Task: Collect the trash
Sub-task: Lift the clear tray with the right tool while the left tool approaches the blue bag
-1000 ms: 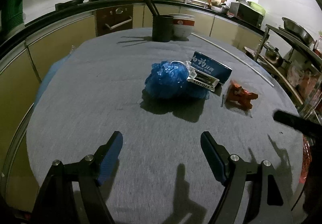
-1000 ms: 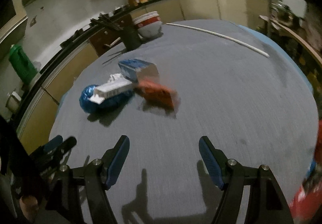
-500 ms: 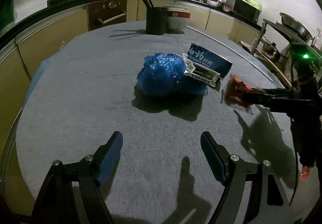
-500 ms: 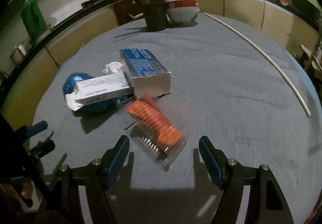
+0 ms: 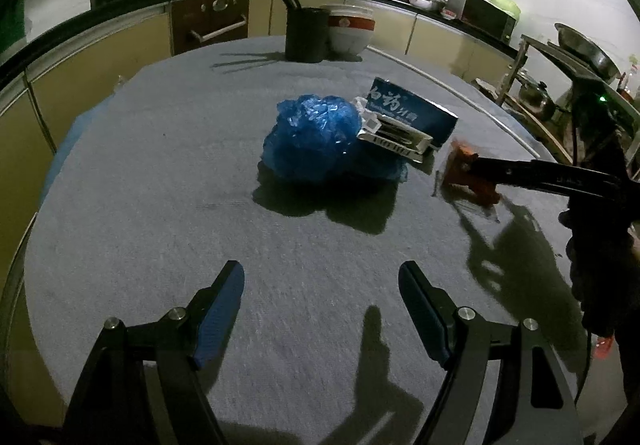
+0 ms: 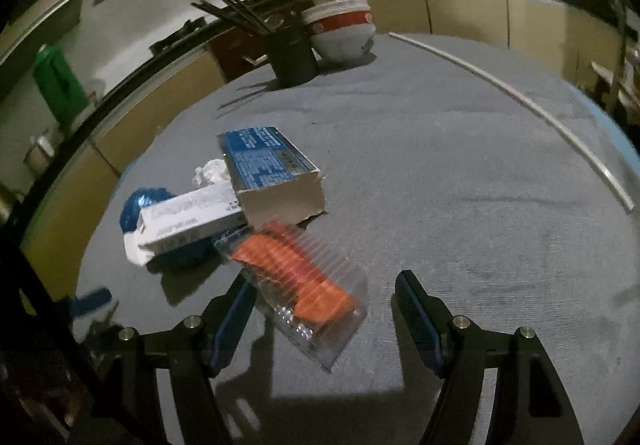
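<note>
Right wrist view: the right gripper (image 6: 324, 315) stands wide apart low in the frame, its blue-padded fingers (image 6: 416, 315) straddling the near end of a clear ribbed plastic packet with an orange insert (image 6: 298, 283). The packet lies on the grey cloth-covered round table (image 6: 440, 173); its left edge seems to touch the left finger, though blur makes contact hard to judge. Just beyond it, at centre left, a blue-and-white cardboard box (image 6: 272, 173) rests against a long white carton (image 6: 192, 219), which lies over a crumpled blue plastic bag (image 6: 138, 205).

In the left wrist view, the left gripper (image 5: 320, 309) is also spread wide at the bottom of the frame, holding nothing, above bare cloth. The blue bag (image 5: 316, 141) sits at centre, well apart from it, with the boxes to its right. A black utensil holder (image 5: 306, 33) and white-and-red stacked bowls (image 5: 351, 33) stand at the top centre.
</note>
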Motion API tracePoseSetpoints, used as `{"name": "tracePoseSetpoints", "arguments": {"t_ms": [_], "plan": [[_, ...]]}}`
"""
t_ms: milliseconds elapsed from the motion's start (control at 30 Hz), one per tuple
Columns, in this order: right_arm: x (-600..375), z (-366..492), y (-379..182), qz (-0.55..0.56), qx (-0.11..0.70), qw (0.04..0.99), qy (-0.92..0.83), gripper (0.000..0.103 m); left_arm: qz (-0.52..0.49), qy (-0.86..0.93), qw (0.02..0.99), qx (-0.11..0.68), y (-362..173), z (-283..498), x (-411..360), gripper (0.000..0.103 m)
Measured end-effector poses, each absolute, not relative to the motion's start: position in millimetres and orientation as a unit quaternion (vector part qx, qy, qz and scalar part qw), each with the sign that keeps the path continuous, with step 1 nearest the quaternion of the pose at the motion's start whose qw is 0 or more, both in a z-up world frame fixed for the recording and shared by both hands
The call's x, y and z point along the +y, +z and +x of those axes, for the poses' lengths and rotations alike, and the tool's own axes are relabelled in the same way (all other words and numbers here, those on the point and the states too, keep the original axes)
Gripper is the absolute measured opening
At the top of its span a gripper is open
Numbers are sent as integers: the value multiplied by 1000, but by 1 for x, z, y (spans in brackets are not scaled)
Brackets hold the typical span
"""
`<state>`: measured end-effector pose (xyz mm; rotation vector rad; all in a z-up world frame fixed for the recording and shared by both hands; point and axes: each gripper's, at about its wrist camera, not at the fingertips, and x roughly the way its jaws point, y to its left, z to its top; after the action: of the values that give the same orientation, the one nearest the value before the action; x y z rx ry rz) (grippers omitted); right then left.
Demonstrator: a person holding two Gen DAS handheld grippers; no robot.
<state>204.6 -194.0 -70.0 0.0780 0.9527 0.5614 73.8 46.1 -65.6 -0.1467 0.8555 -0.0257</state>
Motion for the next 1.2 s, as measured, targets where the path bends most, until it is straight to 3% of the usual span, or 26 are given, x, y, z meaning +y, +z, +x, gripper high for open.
{"name": "tracePoseSetpoints", "arguments": {"t_ms": [333, 767, 1033, 1100, 1200], "plan": [[-163, 116, -26, 16, 409, 826, 387, 75, -80, -5, 913, 400, -55, 58, 59, 80], [-206, 182, -67, 191, 467, 828, 244, 75, -88, -2, 917, 389, -47, 49, 70, 80], [-168, 174, -61, 98, 466, 846, 240, 74, -84, -1, 916, 392, -50, 64, 62, 80], [-169, 174, -67, 103, 470, 843, 241, 51, -81, -1, 915, 394, -51, 71, 62, 80], [-171, 170, -69, 108, 466, 843, 244, 46, -81, -3, 916, 392, -50, 85, 63, 80]]}}
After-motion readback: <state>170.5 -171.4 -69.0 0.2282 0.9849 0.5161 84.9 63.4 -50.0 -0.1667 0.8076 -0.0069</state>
